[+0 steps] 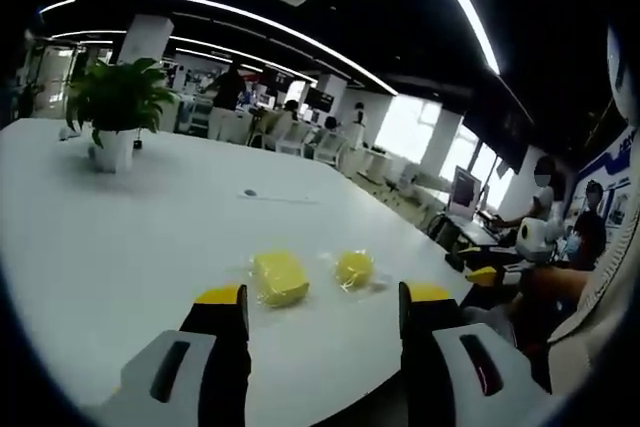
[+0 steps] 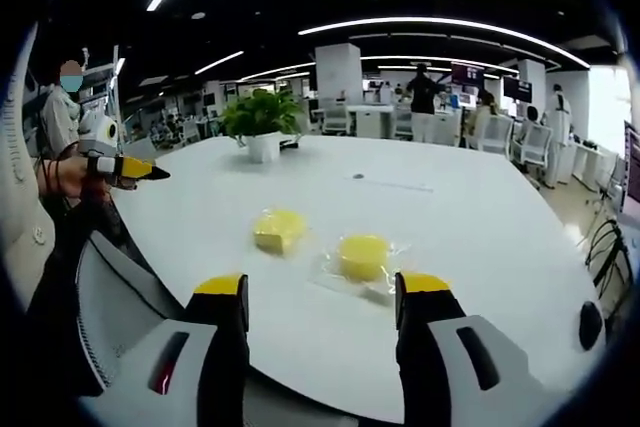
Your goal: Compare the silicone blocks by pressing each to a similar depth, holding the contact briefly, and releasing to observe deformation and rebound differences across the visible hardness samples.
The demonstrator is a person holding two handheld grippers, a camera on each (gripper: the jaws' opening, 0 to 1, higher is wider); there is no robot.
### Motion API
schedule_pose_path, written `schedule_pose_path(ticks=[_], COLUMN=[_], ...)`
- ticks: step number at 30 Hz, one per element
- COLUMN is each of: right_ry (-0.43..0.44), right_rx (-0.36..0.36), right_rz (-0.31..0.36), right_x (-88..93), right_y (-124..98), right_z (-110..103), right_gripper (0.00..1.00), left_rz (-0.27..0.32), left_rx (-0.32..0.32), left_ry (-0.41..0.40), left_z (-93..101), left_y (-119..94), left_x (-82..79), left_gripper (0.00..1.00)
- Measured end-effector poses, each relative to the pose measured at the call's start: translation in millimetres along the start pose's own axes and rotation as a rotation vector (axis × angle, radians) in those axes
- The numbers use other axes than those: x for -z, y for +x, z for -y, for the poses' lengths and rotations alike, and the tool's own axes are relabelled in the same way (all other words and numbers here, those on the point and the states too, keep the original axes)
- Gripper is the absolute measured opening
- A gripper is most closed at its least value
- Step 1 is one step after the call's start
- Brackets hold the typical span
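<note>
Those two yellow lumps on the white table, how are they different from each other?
The square block has flat faces and corners, while the round block looks like a smooth disc or dome. The round block sits on a clear plastic wrapper spread around it; the wrapper under the square block is fainter and shows less. In the left gripper view the square block looks larger than the round block. Both are yellow, lie side by side, and neither is touched by the fingers.

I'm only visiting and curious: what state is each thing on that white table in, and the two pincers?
square yellow block: lying flat on the table, untouched
round yellow block: lying on clear wrap, untouched
potted plant: upright, far end
left gripper: open, holding nothing
right gripper: open, holding nothing
</note>
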State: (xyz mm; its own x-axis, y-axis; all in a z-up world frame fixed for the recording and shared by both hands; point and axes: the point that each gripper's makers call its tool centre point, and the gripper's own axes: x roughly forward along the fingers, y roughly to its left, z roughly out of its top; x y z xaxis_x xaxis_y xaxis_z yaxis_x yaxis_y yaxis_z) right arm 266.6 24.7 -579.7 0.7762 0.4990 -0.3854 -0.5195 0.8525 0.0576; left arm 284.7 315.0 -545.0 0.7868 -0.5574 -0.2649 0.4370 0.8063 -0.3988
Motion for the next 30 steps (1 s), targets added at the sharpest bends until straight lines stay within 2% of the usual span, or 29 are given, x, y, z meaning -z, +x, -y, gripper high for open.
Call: schedule_pose_path(ticks=[7, 18, 30], right_ry=[-0.004, -0.006, -0.011], right_rx=[-0.001, 0.001, -0.001], right_rz=[-0.007, -0.029, -0.066], right_x=[1.0, 3.9, 7.5], right_y=[1.4, 7.5, 17.5], right_z=[1.5, 6.3, 14.3], right_gripper=[0.55, 0.55, 0.54], left_rz=[0.033, 0.118, 0.086], left_rx=[-0.006, -0.016, -0.030], left_ry=[-0.060, -0.240, -0.310], left_z=[-9.8, -32.2, -53.7], left_y=[2.6, 11.0, 37.5], left_x=[-6.4, -20.2, -14.5], left_gripper=[0.61, 0.64, 0.65])
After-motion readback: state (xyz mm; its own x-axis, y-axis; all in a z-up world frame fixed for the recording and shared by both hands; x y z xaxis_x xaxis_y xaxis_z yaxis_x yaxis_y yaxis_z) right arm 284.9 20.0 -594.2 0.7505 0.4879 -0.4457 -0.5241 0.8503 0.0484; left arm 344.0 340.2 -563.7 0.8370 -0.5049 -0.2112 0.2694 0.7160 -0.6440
